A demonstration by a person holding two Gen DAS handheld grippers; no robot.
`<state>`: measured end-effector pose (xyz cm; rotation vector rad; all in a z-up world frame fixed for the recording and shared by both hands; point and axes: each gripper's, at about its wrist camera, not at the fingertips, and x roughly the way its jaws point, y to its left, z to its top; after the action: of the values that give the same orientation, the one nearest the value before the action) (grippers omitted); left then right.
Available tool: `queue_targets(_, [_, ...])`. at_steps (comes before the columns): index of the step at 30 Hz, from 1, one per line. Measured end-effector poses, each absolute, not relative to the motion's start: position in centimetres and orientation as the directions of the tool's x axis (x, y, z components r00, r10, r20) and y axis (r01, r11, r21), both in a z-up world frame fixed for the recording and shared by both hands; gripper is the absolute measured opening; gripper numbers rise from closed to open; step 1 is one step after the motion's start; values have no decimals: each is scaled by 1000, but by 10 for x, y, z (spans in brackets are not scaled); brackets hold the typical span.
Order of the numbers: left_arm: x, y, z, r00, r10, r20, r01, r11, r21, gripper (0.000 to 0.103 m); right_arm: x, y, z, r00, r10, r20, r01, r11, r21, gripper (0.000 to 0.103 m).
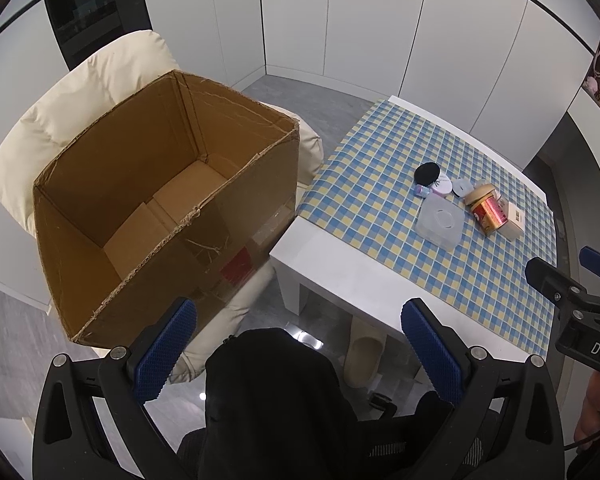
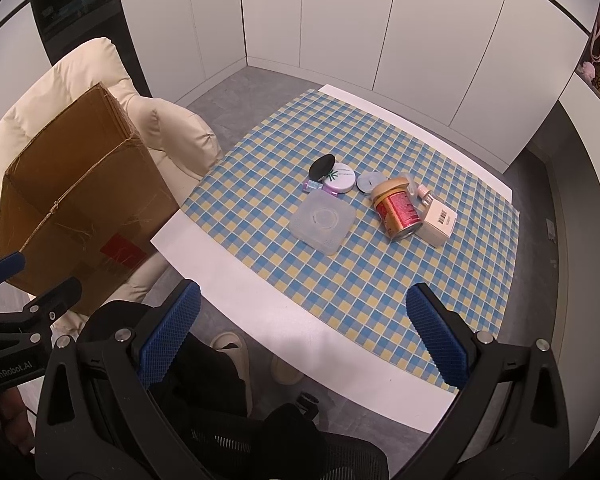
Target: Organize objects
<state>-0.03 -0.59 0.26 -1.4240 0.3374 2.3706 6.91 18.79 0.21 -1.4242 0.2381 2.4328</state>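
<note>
The left hand-held gripper (image 1: 298,354) hangs above the floor between the cardboard box (image 1: 160,208) and the near left corner of the worktop (image 1: 340,264), its two blue-padded fingers (image 1: 164,354) spread wide with nothing between them and nothing touching them. The right hand-held gripper (image 2: 304,336) is likewise spread to its full width, empty, hovering over the near edge of the worktop, its pads clear of the checked blue and yellow cloth (image 2: 380,280) that covers most of the top. Both point steeply downward. The things to be sorted lie in a loose cluster toward the middle of the cloth, well apart from either gripper: a clear square plastic container (image 2: 323,222) nearest the near edge, a red and gold can (image 2: 396,210) lying on its side just beside a small cream carton (image 2: 440,220), a round white compact (image 2: 340,178) with a black disc (image 2: 322,166) leaning on it, a small purple item (image 2: 312,187) at its left, and a grey round lid (image 2: 370,182) behind the can. The cardboard box stands open and empty on a cream padded armchair (image 1: 80,92) just off the worktop's left edge. Beige slippers (image 2: 232,344) show on the floor beneath the near edge.
</note>
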Motion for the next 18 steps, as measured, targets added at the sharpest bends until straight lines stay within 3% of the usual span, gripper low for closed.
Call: queue_targets(18, [-1, -5, 3, -428, 179, -886, -427, -904, 24, 102, 70, 186, 0, -453, 180, -873, -344, -939, -15, 103])
